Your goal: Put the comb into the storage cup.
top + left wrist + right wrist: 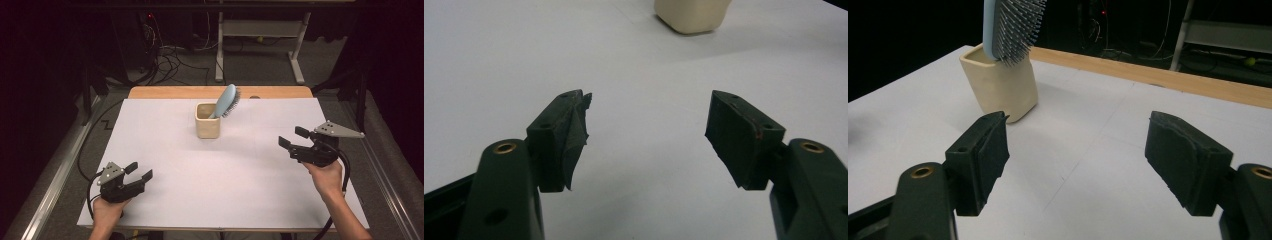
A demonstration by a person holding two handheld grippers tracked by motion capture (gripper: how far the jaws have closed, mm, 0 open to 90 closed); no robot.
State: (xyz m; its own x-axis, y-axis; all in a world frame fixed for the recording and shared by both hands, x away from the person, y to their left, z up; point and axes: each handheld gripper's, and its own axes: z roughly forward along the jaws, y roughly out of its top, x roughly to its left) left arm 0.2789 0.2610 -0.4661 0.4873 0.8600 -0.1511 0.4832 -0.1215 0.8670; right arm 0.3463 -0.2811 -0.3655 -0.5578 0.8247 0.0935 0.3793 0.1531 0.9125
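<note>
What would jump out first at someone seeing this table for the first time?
A pale blue hairbrush stands handle-down in a cream cup near the far middle of the white table, leaning over the rim with its bristles facing right. Nearer the person, a hand on each side holds a black gripper: the left gripper and the right gripper both gape open with nothing between the jaws, well apart from the cup.

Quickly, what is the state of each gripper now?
Left gripper: open, holding nothing.
Right gripper: open, holding nothing.
</note>
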